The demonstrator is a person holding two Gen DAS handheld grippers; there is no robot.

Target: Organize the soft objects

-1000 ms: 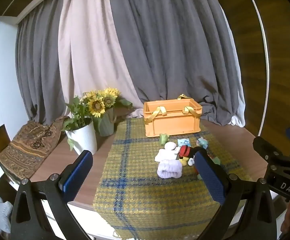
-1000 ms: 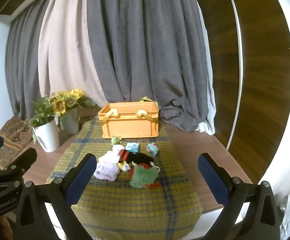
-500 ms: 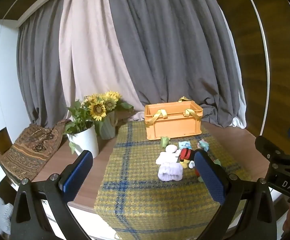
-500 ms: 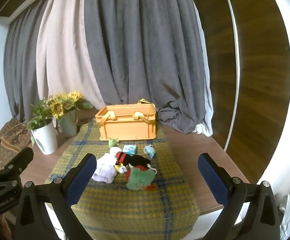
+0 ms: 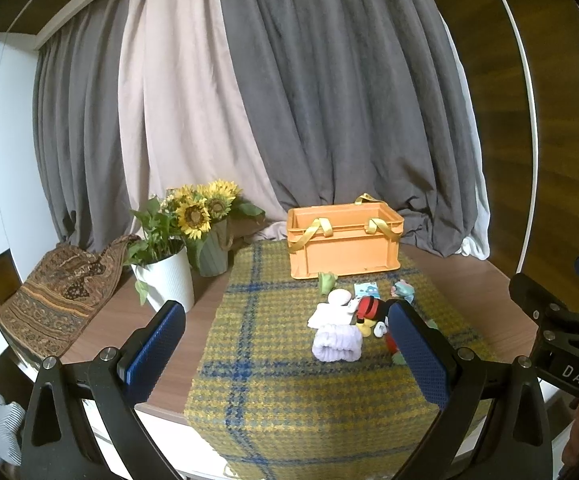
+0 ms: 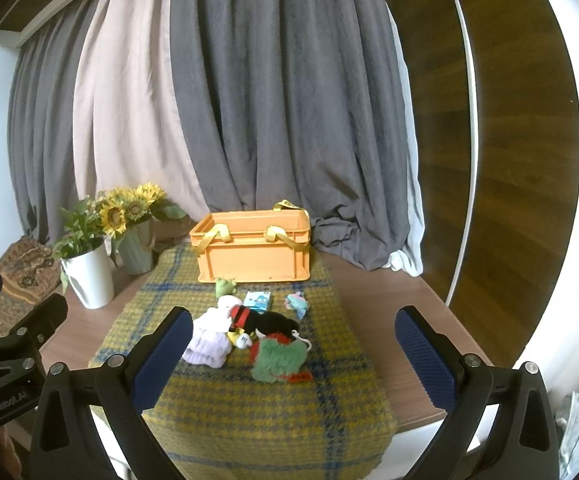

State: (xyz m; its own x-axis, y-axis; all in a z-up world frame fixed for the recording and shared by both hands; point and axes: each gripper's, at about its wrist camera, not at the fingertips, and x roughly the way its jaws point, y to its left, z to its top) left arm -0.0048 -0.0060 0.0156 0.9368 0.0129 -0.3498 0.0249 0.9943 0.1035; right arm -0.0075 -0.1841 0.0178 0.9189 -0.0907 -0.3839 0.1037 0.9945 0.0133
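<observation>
Left gripper point(image 5: 285, 348) and right gripper point(image 6: 293, 354): jaws spread, empty | soft toys point(image 6: 265, 328) heaped on plaid cloth point(image 6: 249, 412) just before orange crate point(image 6: 253, 252) | desk point(image 6: 389, 296)

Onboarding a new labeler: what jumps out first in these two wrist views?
The orange crate with yellow strap handles, at the far end of the yellow-and-blue plaid cloth, draws the eye first. In front of it lies a heap of soft toys, among them a lavender fluffy roll and a shaggy green plush. On the left, sunflowers stand beside a white ribbed pot; both grippers hang open, short of the heap.
</observation>
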